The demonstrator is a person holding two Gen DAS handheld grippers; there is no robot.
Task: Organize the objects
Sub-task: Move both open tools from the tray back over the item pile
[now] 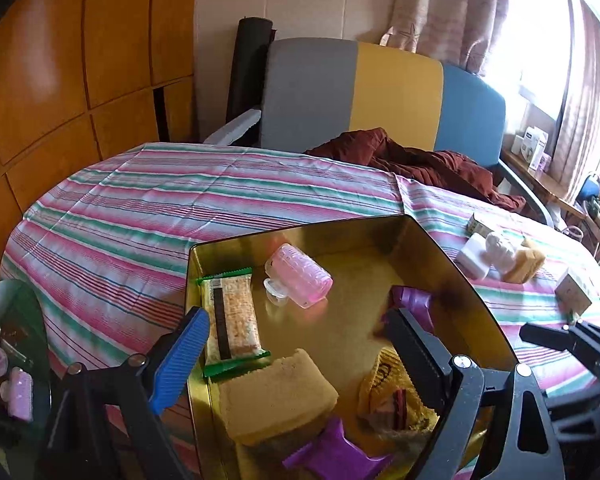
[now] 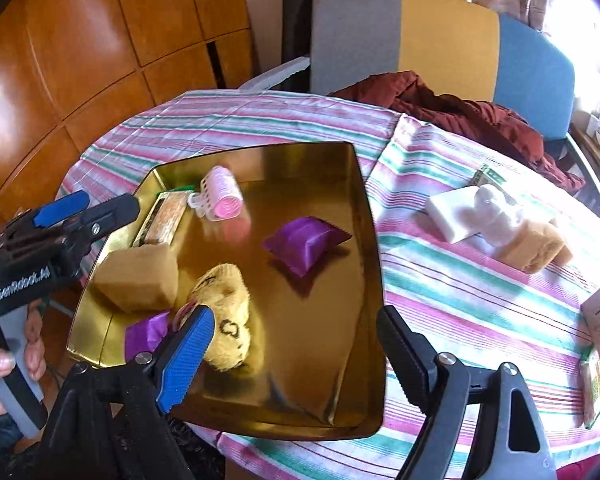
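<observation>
A round table under a striped cloth (image 2: 440,288) stands before a chair with a grey, yellow and blue back, wood panels behind. On the cloth sits a gold tray (image 2: 364,208), already holding a pink hair roller (image 2: 222,196), a snack bar (image 1: 234,316), a tan sponge (image 2: 136,276), a yellow plush toy (image 2: 226,300) and purple packets (image 2: 306,242).

Both tongs hang above the tray, jaws apart, nothing between them: left gripper (image 1: 300,360), right gripper (image 2: 296,356).

Still out on the cloth, well to the tray's right, lie a white block (image 2: 450,210), a white figure (image 2: 496,210) and another sponge (image 2: 534,246), touching one another. The sponge looks light and squashy, best pinched across its flat sides; the figure looks stiffer, perhaps fragile. Small boxes near the table edge crowd that side.
</observation>
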